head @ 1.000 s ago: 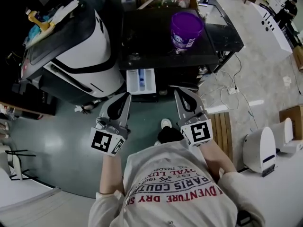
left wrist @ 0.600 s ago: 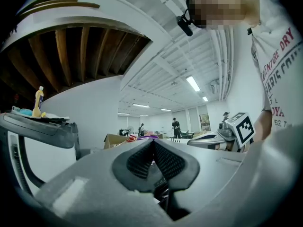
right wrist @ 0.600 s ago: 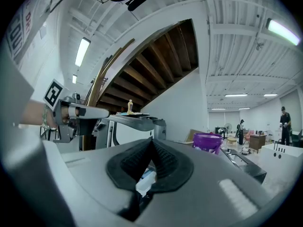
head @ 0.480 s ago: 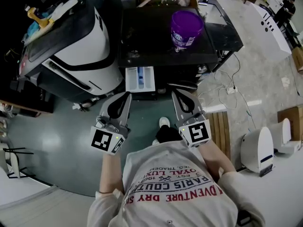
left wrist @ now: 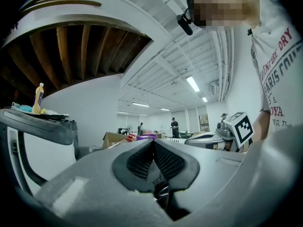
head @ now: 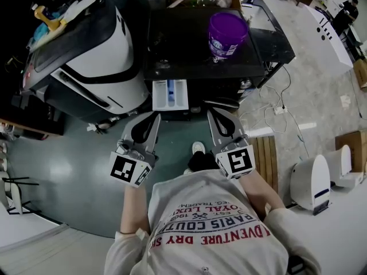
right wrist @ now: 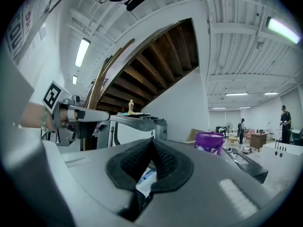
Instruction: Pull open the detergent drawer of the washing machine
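The washing machine (head: pixel 200 44) has a black top and stands just ahead of me. Its white detergent drawer (head: pixel 170 95), with a blue insert, sticks out of the front, pulled open. My left gripper (head: pixel 155 117) hangs below and left of the drawer, shut and empty, apart from it. My right gripper (head: pixel 211 113) hangs below and right of the drawer, also shut with nothing held. In the left gripper view the pads (left wrist: pixel 142 159) meet at the tip. In the right gripper view the drawer (right wrist: pixel 145 178) shows through the gap under the closed pads (right wrist: pixel 166 161).
A purple bucket (head: pixel 227 33) stands on the machine's top. A white and black machine (head: pixel 97 56) stands to the left. Cables (head: pixel 275 105) lie on the floor at the right, by a wooden pallet (head: pixel 269 153) and a white appliance (head: pixel 312 182).
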Motion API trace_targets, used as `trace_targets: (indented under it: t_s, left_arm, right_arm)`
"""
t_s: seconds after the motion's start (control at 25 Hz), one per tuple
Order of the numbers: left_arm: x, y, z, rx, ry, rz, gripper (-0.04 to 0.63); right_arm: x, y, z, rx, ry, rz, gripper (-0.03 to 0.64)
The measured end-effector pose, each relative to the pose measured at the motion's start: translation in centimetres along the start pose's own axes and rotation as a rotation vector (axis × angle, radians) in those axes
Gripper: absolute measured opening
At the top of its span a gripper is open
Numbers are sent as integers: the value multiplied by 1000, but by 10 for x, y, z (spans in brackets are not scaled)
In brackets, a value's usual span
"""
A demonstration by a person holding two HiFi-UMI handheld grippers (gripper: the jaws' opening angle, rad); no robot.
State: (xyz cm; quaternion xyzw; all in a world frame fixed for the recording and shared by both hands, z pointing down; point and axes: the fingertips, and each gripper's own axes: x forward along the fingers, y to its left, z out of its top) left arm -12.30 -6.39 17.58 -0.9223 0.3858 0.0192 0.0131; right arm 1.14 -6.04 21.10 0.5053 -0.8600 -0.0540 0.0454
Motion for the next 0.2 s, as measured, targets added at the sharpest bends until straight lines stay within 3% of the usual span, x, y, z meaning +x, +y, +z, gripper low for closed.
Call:
trace_targets:
  t_s: [0.2]
  left_arm:
    - [0,-1,-2,-2,3,-2,-9]
  right_arm:
    - [-1,3,-4,2,10,-4,0]
